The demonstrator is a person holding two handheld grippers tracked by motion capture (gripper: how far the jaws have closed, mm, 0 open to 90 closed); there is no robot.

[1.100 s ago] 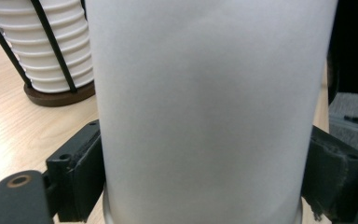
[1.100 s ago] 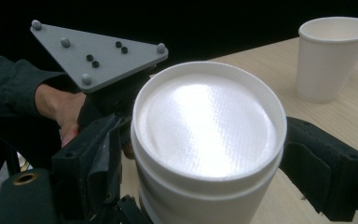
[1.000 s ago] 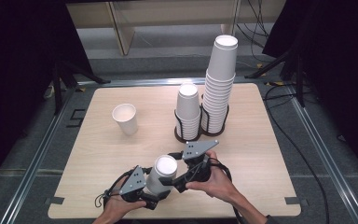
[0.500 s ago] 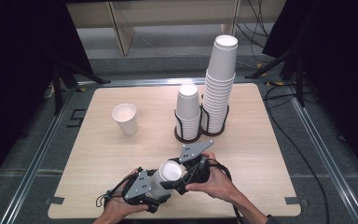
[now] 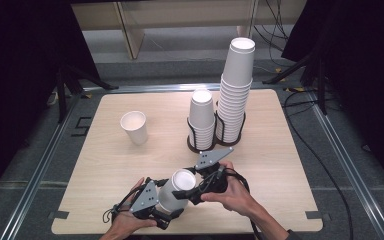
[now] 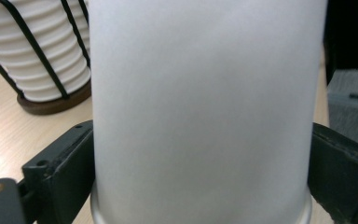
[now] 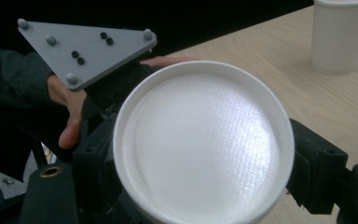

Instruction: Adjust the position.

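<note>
Black jaws of both hand-held grippers are closing on one white paper cup (image 5: 177, 189) near the front edge of the pale wooden table (image 5: 105, 165), as seen in the high view. Lying tilted, the cup is pointing its flat end up and toward the right gripper (image 5: 192, 192), while the left gripper (image 5: 166, 207) is clamping its wall from the near left. Farther back, a single white paper cup (image 5: 134, 127) is standing alone at the left, well apart from the black wire holder (image 5: 196, 142) carrying a short white cup stack (image 5: 201, 117) and, just beside it, a tall white cup stack (image 5: 235, 95).

From the left gripper view, the held cup (image 6: 205, 107) is sitting between the two jaws, both pressing its sides, with the wire holder (image 6: 37, 60) and its ribbed stack behind at the left.

From the right gripper view, the cup's round end (image 7: 203, 144) is facing the camera, the jaws gripping it at either side. Behind it, a hand (image 7: 72, 116) is holding the left gripper (image 7: 109, 93) under its grey plate, and the lone cup (image 7: 342, 35) is standing at the top right.
</note>
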